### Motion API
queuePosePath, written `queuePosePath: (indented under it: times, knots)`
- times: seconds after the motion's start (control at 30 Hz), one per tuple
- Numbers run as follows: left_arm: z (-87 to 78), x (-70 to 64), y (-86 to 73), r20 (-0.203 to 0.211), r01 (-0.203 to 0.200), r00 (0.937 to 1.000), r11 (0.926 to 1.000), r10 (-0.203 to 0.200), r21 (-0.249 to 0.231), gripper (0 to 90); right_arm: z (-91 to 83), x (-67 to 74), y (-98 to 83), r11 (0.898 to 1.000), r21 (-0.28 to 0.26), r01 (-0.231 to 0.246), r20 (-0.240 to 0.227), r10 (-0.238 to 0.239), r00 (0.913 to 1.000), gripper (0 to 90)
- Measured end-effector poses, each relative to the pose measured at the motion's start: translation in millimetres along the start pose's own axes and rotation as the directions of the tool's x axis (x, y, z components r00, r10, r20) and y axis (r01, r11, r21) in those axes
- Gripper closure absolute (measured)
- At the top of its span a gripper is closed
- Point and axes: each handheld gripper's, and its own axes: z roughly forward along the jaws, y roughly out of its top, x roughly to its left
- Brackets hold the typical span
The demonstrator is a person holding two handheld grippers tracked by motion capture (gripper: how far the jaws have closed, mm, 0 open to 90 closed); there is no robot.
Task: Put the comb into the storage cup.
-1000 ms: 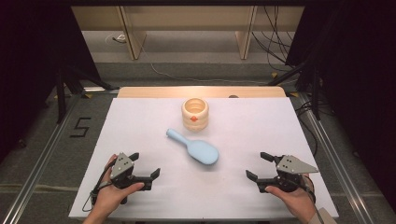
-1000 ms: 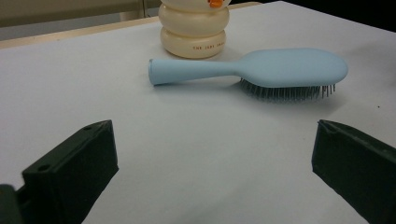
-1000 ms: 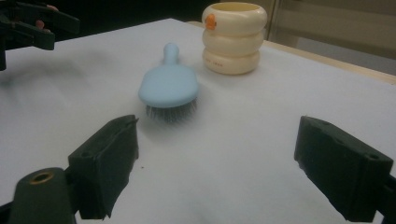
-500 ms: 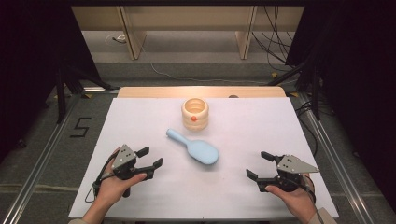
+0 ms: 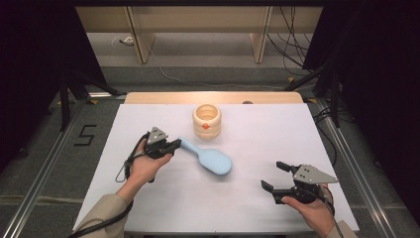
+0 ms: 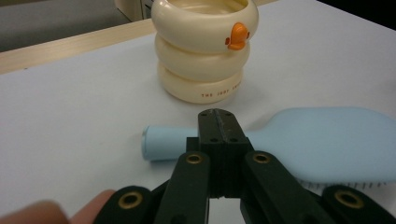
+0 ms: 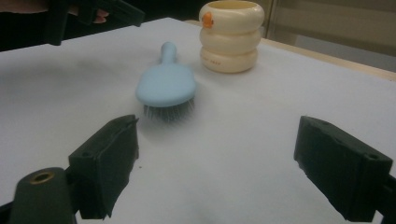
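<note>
White table point(image 5: 148, 208) — blue hairbrush point(image 5: 214, 160) lies bristles-down mid-table, near cream ringed cup point(image 5: 206, 120). Left gripper point(image 5: 171, 147) jaws just closed, nothing between, tips at brush handle. Right gripper point(image 5: 275, 177) wide open, empty — well apart from brush.

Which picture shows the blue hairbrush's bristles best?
The right gripper view: the hairbrush lies bristles down and you look in low from its head end, so the thin pins show underneath. The left gripper view shows just a strip of bristles under its edge. The high view shows its smooth blue back.
</note>
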Motion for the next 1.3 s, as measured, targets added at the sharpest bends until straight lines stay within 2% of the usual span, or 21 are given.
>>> queuePosePath:
  times: [0.1,0.23,0.43,0.57,0.63,0.83,0.93,1.13,1.3]
  knots:
    - [15.7,-0.5,7.6,0.006,0.003,1.0,0.9994,-0.003,0.034,89.7,0.5,-0.5,-0.4,1.0,0.001,-0.002,0.001,0.002,1.0,15.0]
    - [36.7,-1.1,16.9,-0.016,0.0,0.9999,0.9966,0.001,0.083,89.7,0.5,-0.7,-0.7,1.0,0.003,-0.004,0.001,0.004,1.0,15.0]
    - [62.3,-1.7,22.0,-0.055,-0.029,0.9977,0.9843,0.039,0.174,89.8,-0.4,-0.3,-0.2,1.0,-0.002,-0.004,-0.003,0.004,1.0,15.0]
    - [73.3,-3.1,22.8,-0.054,-0.041,0.9971,0.9742,0.055,0.222,89.7,-0.3,-0.6,-0.4,1.0,-0.001,-0.005,-0.004,0.005,1.0,15.0]
    - [76.7,-3.8,22.6,-0.046,-0.035,0.9978,0.9714,0.048,0.235,89.8,-0.3,-0.7,-0.4,1.0,0.0,-0.005,-0.003,0.005,1.0,15.0]
    - [84.3,-5.6,22.6,-0.054,-0.055,0.9959,0.9608,0.072,0.272,89.8,0.0,-0.6,-0.5,1.0,0.002,-0.002,-0.002,0.002,1.0,15.1]
    - [86.8,-6.6,21.3,-0.058,-0.048,0.996,0.9571,0.068,0.286,89.8,-0.1,-0.7,-0.6,1.0,0.002,-0.005,-0.001,0.005,1.0,15.3]
    - [90.5,-8.3,19.5,-0.07,-0.063,0.9935,0.9468,0.09,0.316,89.8,-0.3,-0.5,-0.4,1.0,0.001,-0.005,-0.005,0.005,1.0,15.3]
    - [91.2,-11.9,23.0,-0.084,-0.088,0.9886,0.9294,0.126,0.358,89.8,-0.3,-0.4,-0.4,1.0,0.002,-0.006,-0.007,0.006,1.0,15.3]
